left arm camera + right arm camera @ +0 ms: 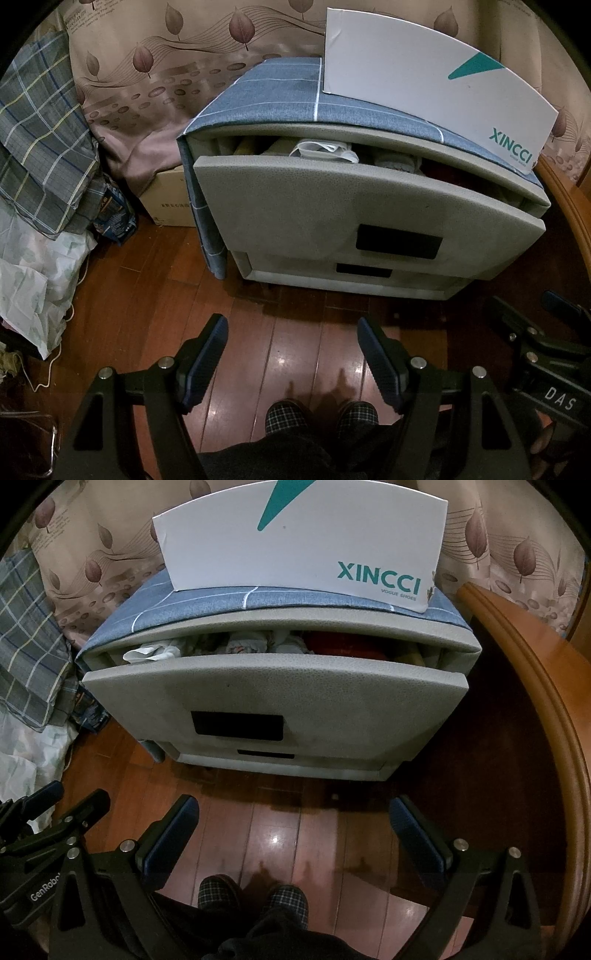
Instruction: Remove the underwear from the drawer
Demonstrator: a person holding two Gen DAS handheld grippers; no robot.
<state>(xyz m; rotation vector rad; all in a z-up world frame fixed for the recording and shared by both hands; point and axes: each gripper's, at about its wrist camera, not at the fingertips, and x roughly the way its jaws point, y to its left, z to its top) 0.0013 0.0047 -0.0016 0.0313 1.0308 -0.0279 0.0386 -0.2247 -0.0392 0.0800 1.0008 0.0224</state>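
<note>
both tongs, left and right, spread wide over bare floor, well short of the half-open drawer.

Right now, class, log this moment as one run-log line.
stage: approach | top drawer: part open | clothes: inside, untouched | left gripper: open, empty, above floor | right gripper: open, empty
</note>
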